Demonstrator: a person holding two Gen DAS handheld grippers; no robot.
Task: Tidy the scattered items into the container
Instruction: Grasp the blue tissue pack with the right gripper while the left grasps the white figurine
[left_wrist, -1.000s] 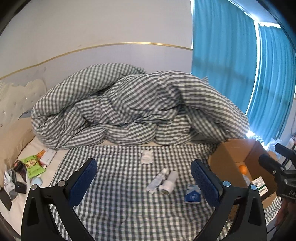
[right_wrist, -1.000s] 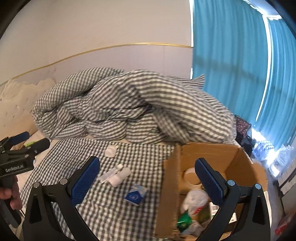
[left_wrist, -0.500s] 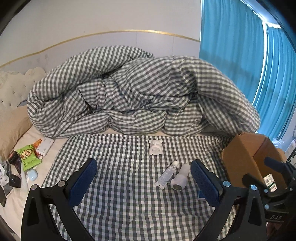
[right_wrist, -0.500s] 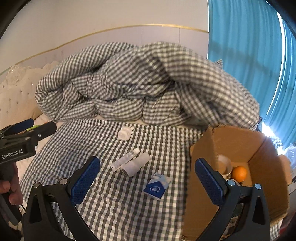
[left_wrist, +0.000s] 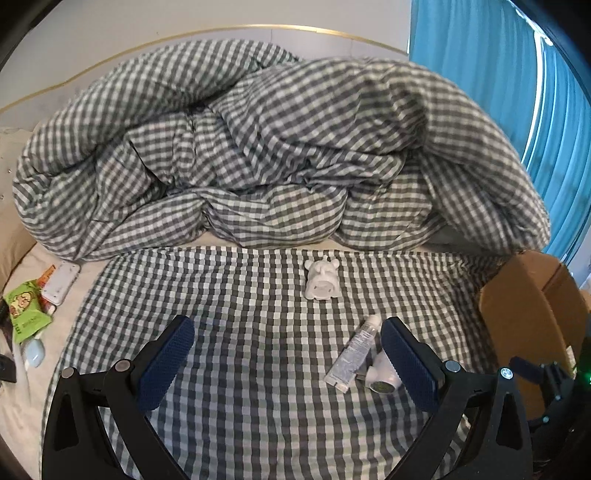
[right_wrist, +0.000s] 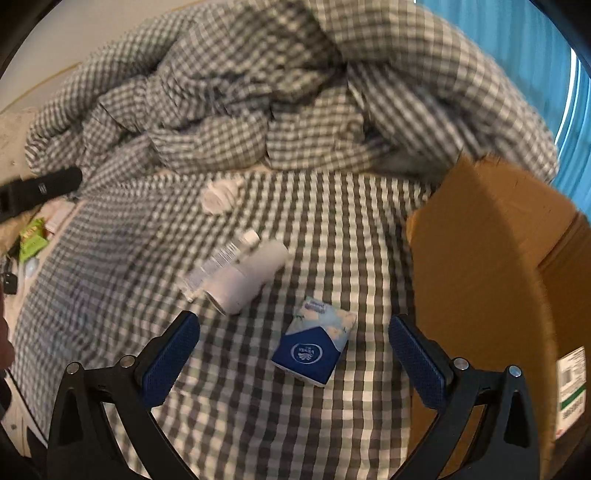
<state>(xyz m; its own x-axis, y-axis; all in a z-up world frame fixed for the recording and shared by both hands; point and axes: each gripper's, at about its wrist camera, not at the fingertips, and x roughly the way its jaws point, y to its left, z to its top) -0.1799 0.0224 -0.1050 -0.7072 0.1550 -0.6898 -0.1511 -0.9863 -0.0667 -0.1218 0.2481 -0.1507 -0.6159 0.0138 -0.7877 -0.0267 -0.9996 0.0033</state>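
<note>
A heaped gingham duvet (left_wrist: 280, 147) fills the back of the bed, and a flat gingham sheet (left_wrist: 240, 369) spreads in front of it. At the sheet's right edge stands the cardboard box (right_wrist: 491, 266), its brown side wall facing the right wrist camera and a printed label low on its right; its inside is hidden in both views.

Four loose items lie on the sheet. The white bottle (right_wrist: 245, 277) lies on its side, long axis diagonal, flat base toward the near left and rounded cap end toward the far right. Touching its left side lies the clear tube (right_wrist: 218, 260), parallel to it, white cap pointing away toward the duvet. The blue tissue pack (right_wrist: 314, 345) lies flat, near the box wall, its dark blue end nearest the camera and its pale patterned end farther off. The white figurine (left_wrist: 322, 280) sits farthest back, near the duvet's edge, well apart from the rest.

The right gripper (right_wrist: 293, 360) hovers low over the sheet, tilted downward, its blue-padded fingers spread wide on either side of the tissue pack, touching nothing. The left gripper (left_wrist: 286, 363) is also spread wide and empty above the sheet; its right finger overlaps the bottle in the picture. Off the sheet's left edge lie a green packet (left_wrist: 24, 312) and other small clutter.
</note>
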